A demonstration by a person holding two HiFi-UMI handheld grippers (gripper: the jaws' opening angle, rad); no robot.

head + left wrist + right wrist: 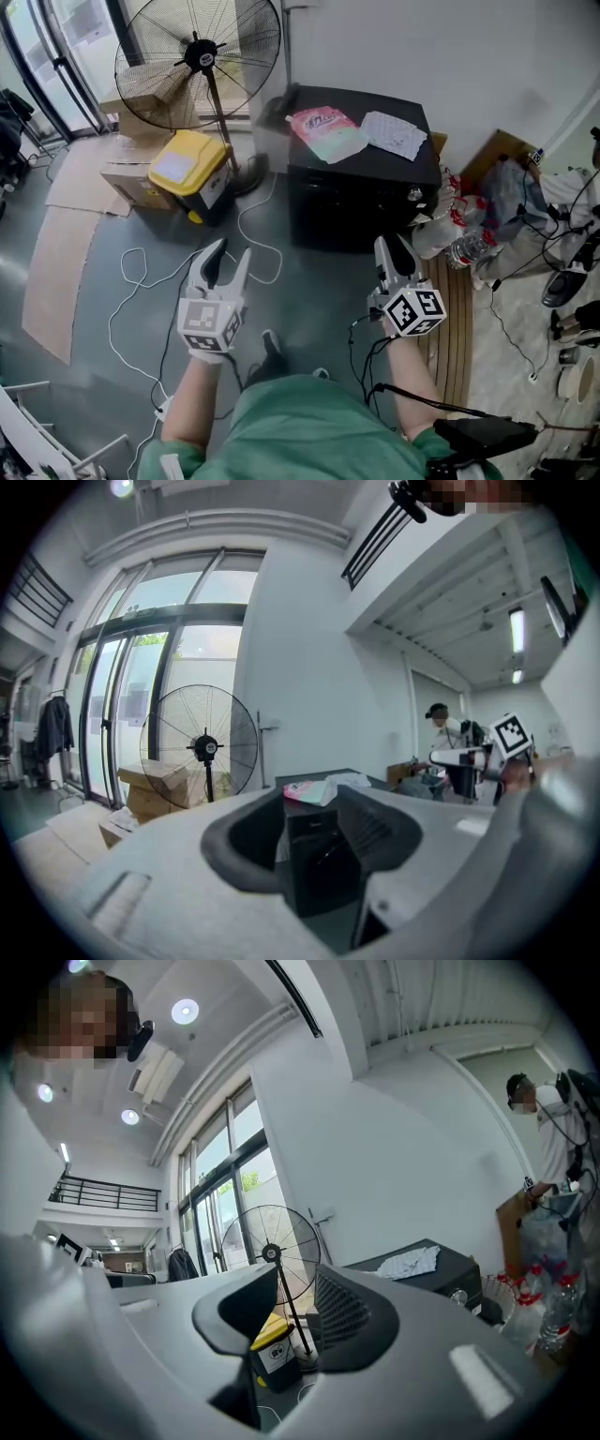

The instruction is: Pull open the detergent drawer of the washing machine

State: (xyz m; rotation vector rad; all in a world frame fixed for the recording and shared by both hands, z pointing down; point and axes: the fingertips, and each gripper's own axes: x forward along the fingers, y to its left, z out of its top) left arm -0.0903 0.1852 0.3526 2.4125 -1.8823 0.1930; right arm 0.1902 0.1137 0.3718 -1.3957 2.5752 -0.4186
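The task is not being started yet: the black washing machine (361, 202) is standing on the floor ahead, well apart from both grippers, and its detergent drawer, which cannot be made out here, is not being touched. The left gripper (232, 249) is being held with jaws apart and empty, the right gripper (392, 242) with jaws nearly together on nothing, so approach, grasp and pull are all being left to do.

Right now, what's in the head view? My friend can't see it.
A person in a green top holds a left tool and a right tool over a grey floor, facing a black washing machine with a pink bag on top. A fan and a yellow bin stand left of it.
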